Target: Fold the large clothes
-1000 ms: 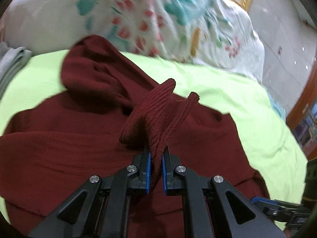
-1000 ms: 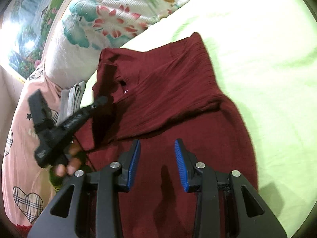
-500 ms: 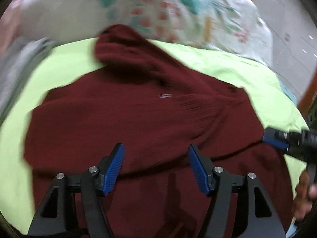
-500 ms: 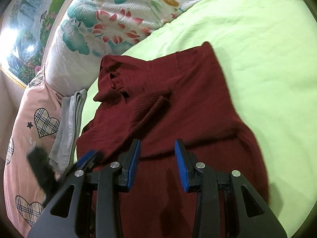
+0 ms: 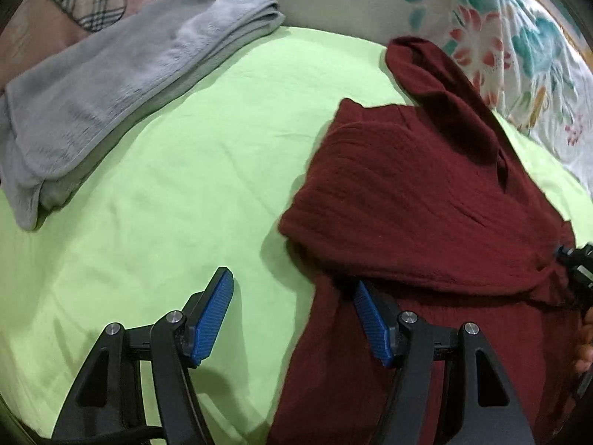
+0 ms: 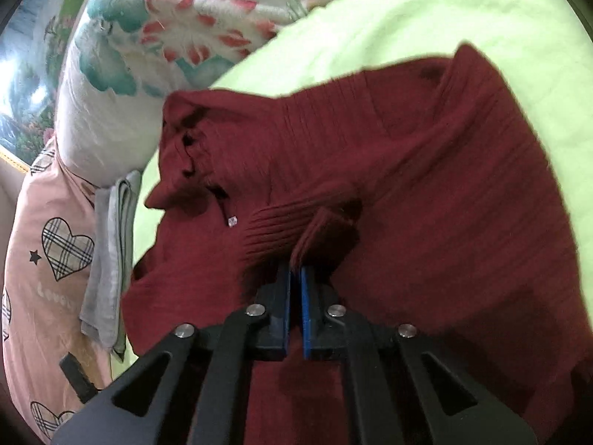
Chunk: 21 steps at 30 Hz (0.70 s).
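On the lime-green bedsheet [image 5: 178, 170], going left to right, a folded grey blanket [image 5: 111, 85] is lying at the far left, up against a pink pillow with plaid hearts [image 6: 55, 244]. Next over, the left gripper [image 5: 292, 315] is hovering with its blue pads spread well apart, nothing between them but bare sheet and the sweater's left edge; its right-hand pad is sitting right at that edge, tucked under a fold of it. The dark red sweater [image 5: 426, 215] is taking up the right half of the left wrist view, spread on the sheet with its sleeve folded across the body and its top end reaching toward the floral pillow [image 5: 519, 37] behind it. At the far right edge of that view, a bit of the other gripper and some of the person's fingers [image 5: 585, 341] are peeking in. In the right wrist view, the right gripper [image 6: 295, 289] is pinching together on the sweater's ribbed cuff [image 6: 315, 230], which is bunching up out of the pads over the middle of the sweater.
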{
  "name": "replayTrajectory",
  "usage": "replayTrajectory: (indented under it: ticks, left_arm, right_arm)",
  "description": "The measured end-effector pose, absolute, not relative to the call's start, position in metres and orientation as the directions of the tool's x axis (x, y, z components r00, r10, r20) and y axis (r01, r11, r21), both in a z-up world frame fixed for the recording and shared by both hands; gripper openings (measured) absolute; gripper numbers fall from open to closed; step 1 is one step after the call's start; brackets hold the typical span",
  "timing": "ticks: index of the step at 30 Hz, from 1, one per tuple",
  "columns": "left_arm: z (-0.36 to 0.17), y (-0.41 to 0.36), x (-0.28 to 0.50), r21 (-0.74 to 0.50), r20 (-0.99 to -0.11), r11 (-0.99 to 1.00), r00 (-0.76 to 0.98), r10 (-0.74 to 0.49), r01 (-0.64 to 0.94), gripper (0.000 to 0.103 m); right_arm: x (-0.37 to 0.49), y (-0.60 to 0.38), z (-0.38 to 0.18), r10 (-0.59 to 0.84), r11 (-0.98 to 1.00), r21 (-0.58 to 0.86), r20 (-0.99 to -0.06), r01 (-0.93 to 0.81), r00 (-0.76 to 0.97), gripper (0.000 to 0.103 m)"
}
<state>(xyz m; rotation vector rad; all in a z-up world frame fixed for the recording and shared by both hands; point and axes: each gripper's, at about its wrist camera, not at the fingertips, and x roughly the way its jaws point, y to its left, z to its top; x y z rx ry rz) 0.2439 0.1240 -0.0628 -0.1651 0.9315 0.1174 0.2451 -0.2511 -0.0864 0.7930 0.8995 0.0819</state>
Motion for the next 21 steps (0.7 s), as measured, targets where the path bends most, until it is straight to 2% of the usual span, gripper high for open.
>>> replayTrajectory:
  ticks: [5, 8, 12, 14, 17, 19, 20, 21]
  left_arm:
    - [-0.061, 0.116, 0.252, -0.066, -0.801, 0.984, 0.597, 0.046, -0.165, 0.065]
    - [-0.062, 0.115, 0.256, -0.065, -0.805, 0.983, 0.591, 0.051, -0.174, 0.065]
    - [-0.064, 0.122, 0.259, -0.087, -0.811, 0.974, 0.583, 0.053, -0.209, 0.064]
    - [-0.065, 0.128, 0.258, -0.108, -0.811, 0.968, 0.584, 0.046, -0.226, 0.064]
    - [-0.066, 0.132, 0.253, -0.129, -0.804, 0.963, 0.593, 0.039, -0.238, 0.064]
    - [-0.066, 0.131, 0.253, -0.127, -0.800, 0.962, 0.598, 0.044, -0.242, 0.064]
    - [-0.066, 0.130, 0.252, -0.124, -0.798, 0.962, 0.600, 0.050, -0.244, 0.064]
    - [-0.067, 0.129, 0.251, -0.120, -0.797, 0.962, 0.602, 0.053, -0.245, 0.064]
  right_arm:
    - [0.197, -0.273, -0.030, 0.269, 0.740, 0.642, -0.556, 0.201, 0.786, 0.004]
    - [0.184, -0.289, -0.035, 0.244, 0.753, 0.609, -0.609, 0.248, 0.755, 0.004]
    - [0.181, -0.296, -0.071, 0.278, 0.741, 0.586, -0.711, 0.327, 0.646, 0.007]
    - [0.170, -0.300, -0.075, 0.228, 0.735, 0.557, -0.739, 0.386, 0.634, 0.007]
    - [0.153, -0.294, -0.053, 0.090, 0.769, 0.485, -0.728, 0.418, 0.679, 0.008]
    - [0.156, -0.282, -0.036, 0.093, 0.800, 0.478, -0.697, 0.363, 0.711, 0.008]
    - [0.166, -0.269, -0.028, 0.136, 0.825, 0.481, -0.679, 0.297, 0.721, 0.010]
    - [0.177, -0.256, -0.022, 0.199, 0.838, 0.496, -0.665, 0.227, 0.720, 0.022]
